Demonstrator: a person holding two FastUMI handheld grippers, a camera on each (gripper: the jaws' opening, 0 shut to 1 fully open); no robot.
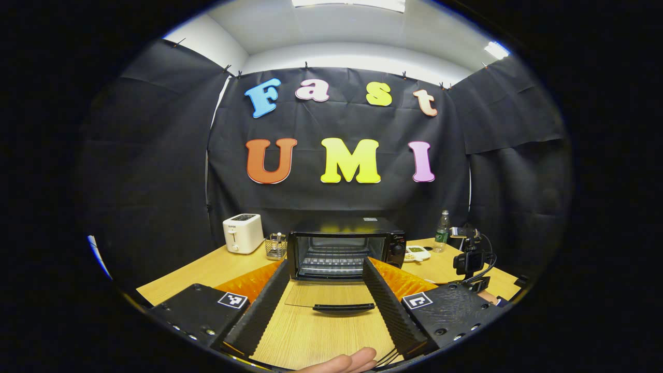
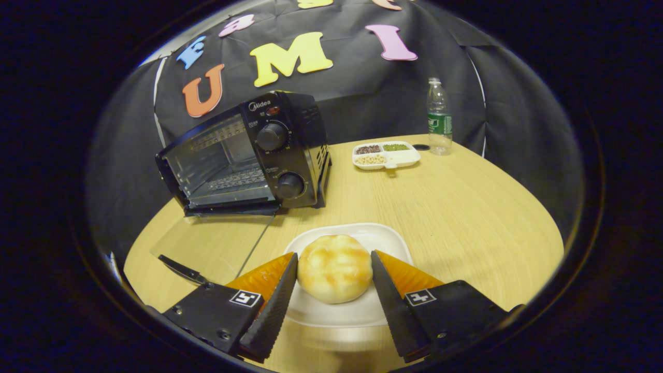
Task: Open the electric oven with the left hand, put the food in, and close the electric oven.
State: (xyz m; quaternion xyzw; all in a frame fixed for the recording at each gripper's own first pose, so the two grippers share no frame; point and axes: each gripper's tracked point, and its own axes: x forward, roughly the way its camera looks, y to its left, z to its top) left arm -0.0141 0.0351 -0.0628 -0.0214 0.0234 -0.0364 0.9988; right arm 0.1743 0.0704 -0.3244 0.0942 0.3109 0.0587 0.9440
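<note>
On the bench ahead, the electric oven (image 1: 344, 248) stands with its glass door (image 1: 331, 300) dropped flat, so the rack is free for loading. My left gripper (image 1: 323, 290) hangs back, jaws apart and empty. My right gripper (image 2: 334, 282) straddles the bun (image 2: 335, 268) on its white plate (image 2: 362, 311), jaws apart, seemingly not yet pressing it.

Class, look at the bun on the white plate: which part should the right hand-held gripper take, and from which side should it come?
Grip the bun across its widest middle, coming in level from the near edge of the plate. It is a round dome, so the flanks give the fingers the firmest hold. The right hand-held gripper is already lined up there, open, a finger either side; whether the pads touch it is unclear.
</note>
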